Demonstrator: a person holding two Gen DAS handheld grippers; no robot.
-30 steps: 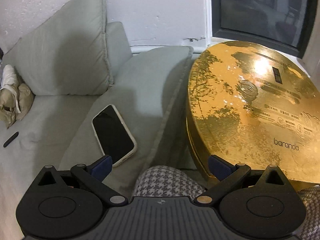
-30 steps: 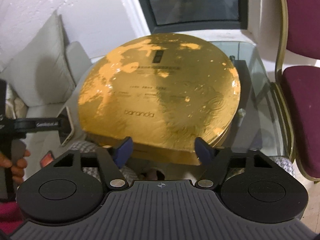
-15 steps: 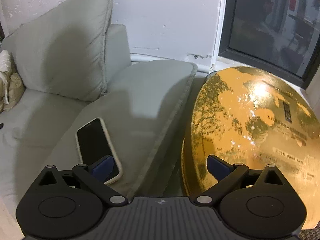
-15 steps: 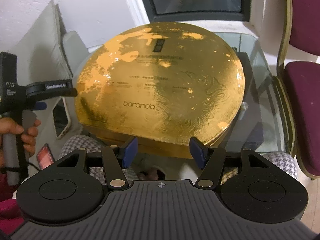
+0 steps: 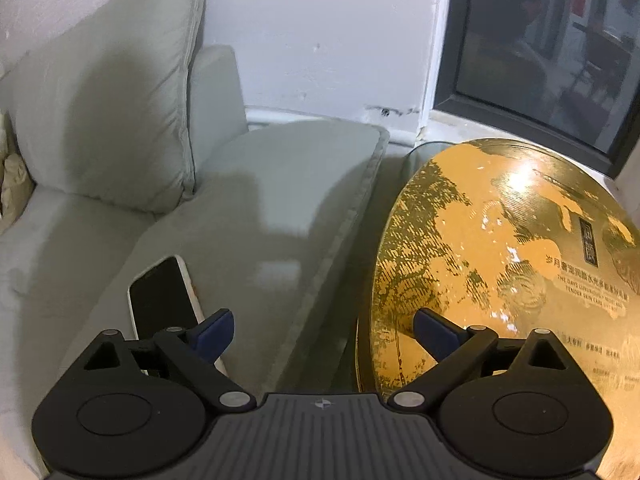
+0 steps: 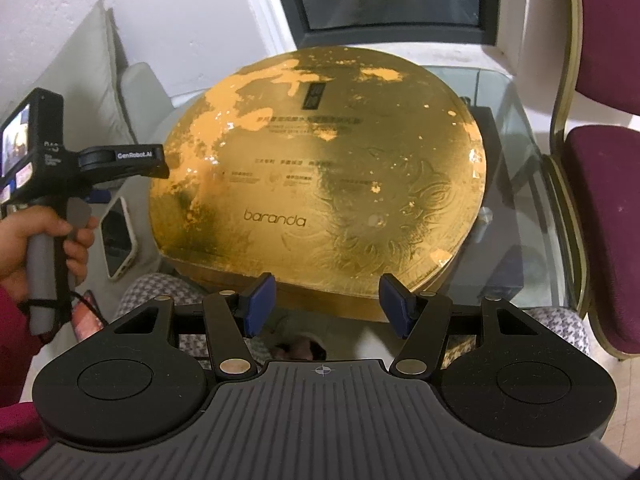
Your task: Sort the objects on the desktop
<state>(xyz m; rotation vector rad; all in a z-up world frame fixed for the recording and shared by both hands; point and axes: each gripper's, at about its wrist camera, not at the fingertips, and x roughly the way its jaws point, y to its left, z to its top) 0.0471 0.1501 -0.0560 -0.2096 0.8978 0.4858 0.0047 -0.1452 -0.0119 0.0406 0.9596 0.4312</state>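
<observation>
Left gripper (image 5: 322, 330): fingers (image 5: 212, 330) spread wide, nothing between them; it hangs over the gap between the sofa cushion (image 5: 280, 216) and the gold box (image 5: 500, 264). The phone (image 5: 164, 300) lies face up on the cushion just beside the left fingertip, partly hidden under it; contact cannot be told. The gold box lies under the right fingertip of this gripper. Right gripper (image 6: 326, 306): fingers (image 6: 260, 300) also apart and empty, hanging just short of the near rim of the gold box (image 6: 320, 172), with no contact visible. In the right wrist view the phone (image 6: 118, 240) sits left of the gold box, and the left gripper, held by a hand (image 6: 36, 248) with a dark red sleeve, hovers above it. Surface: the gold box rests on a glass desk (image 6: 516, 184), covering most of it. Room: white wall (image 5: 320, 40) and a dark-framed window (image 5: 540, 52) behind the gold box, a grey back pillow (image 5: 108, 120) left of it, a dark red chair (image 6: 600, 200) with a gold frame right of it. The gold box is large, round, flat and glossy, its surface patchy with orange areas; it carries the word "baranda" near its front edge, small lines of print and a dark rectangular label toward its far side. The phone has a black screen and a pale case.
</observation>
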